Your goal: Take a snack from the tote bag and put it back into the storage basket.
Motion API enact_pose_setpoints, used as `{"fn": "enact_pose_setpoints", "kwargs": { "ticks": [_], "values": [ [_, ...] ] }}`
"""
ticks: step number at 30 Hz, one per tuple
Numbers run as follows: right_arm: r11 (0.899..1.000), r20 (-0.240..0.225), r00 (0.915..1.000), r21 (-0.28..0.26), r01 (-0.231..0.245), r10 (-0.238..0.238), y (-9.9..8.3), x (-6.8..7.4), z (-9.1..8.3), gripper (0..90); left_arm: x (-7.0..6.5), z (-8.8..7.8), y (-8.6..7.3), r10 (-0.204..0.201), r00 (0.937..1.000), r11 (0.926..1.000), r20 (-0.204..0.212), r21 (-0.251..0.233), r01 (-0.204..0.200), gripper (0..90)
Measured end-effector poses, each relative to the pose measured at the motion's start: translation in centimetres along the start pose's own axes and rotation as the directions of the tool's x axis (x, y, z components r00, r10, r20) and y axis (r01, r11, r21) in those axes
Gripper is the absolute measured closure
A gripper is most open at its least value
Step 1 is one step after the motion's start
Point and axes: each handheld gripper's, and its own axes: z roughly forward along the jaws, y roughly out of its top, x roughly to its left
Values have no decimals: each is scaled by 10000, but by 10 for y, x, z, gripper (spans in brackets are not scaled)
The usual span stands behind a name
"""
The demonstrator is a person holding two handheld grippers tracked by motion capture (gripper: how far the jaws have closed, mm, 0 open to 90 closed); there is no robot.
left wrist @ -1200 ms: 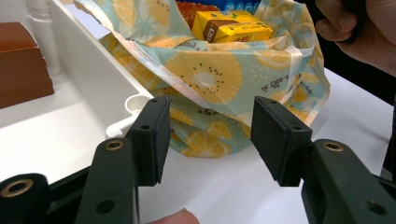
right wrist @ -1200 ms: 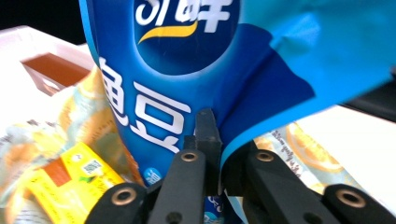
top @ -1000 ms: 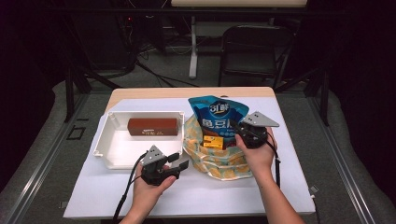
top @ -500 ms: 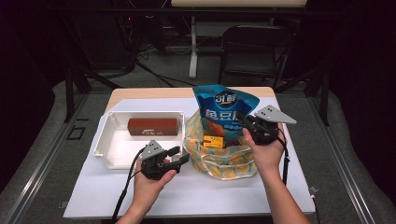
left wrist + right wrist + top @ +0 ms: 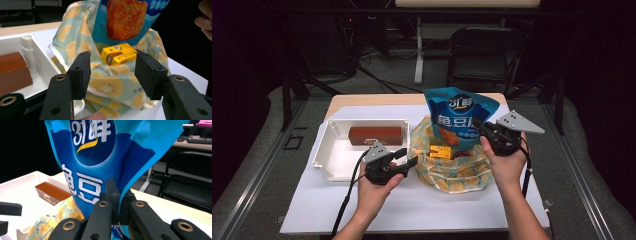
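Observation:
A blue snack bag hangs upright above the lemon-print cloth bag, with my right gripper shut on its right edge. Inside the cloth bag lies a small yellow box. My left gripper stands open at the cloth bag's left side, nothing between its jaws, pointing at the yellow box. A brown box lies in the white tray.
A white sheet covers the wooden table. A black chair and a stand's legs are on the floor behind the table. Free room lies at the table's front and right.
My right gripper has lifted the blue snack bag up and to the right, out of the cloth bag. My left gripper has risen slightly near the cloth bag's left edge.

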Motion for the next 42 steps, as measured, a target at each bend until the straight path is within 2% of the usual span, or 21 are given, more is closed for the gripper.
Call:
{"fn": "enact_pose_setpoints", "kwargs": {
  "ticks": [8,24,39,42],
  "values": [
    [9998,-73,10000,-217,25,-27,9,2,-2,900,5,3,11,110,9998,9999,-179,-112,-112,459],
    [9996,-330,9994,-269,69,-78,20,20,17,900,16,8,52,218,9987,9958,-461,-879,-258,435],
    [9996,-616,9981,-254,81,-97,18,29,25,900,13,26,82,358,9978,9883,-551,-1463,-435,426],
    [9997,-672,9977,-212,115,-129,17,30,25,900,8,27,87,561,9970,9851,-528,-1597,-639,452]
  ]
}}
